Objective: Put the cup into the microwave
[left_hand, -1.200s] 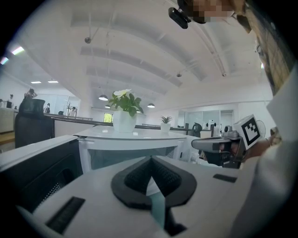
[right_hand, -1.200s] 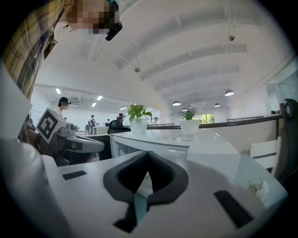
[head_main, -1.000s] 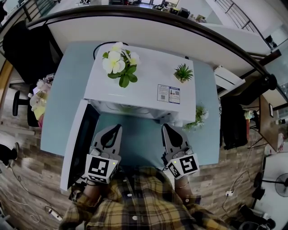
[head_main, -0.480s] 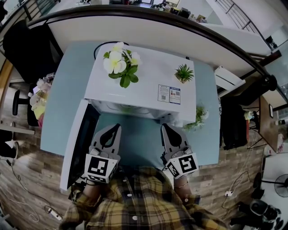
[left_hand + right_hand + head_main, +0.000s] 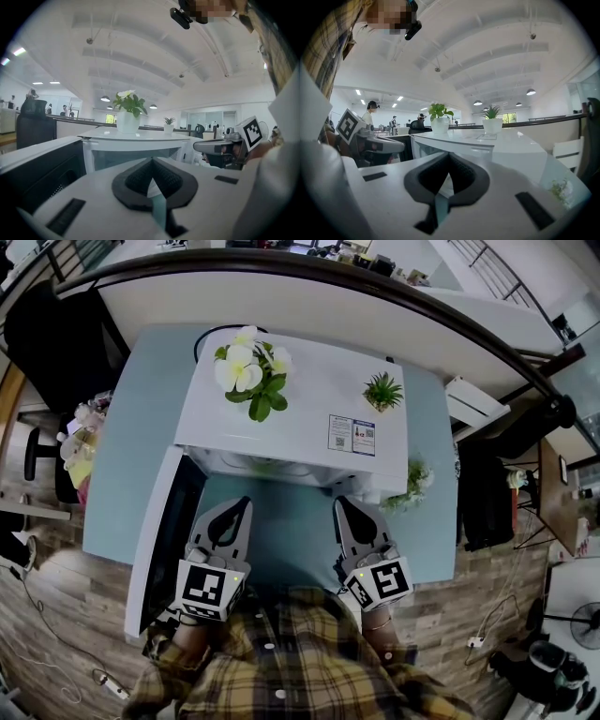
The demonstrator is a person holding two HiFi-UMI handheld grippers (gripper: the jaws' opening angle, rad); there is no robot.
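Matte pale-blue rectangular bench (image 5: 131,456) carries a boxy, glossy white microwave (image 5: 300,399), its dark-paned door (image 5: 173,521) swung open leftward; before its cavity, left tool (image 5: 246,505) and right tool (image 5: 339,504) each hold ribbed black jaws together, empty.

Blue table (image 5: 141,427) (wood-plank floor (image 5: 56,624))

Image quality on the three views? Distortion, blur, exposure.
Head view: fisheye warp, table edges splay; evenly lit, sharp. Left gripper view: black circular vignette, left gripper soft up close, ceiling very bright. Right gripper view: same vignette, right gripper soft, microwave beyond it sharp.
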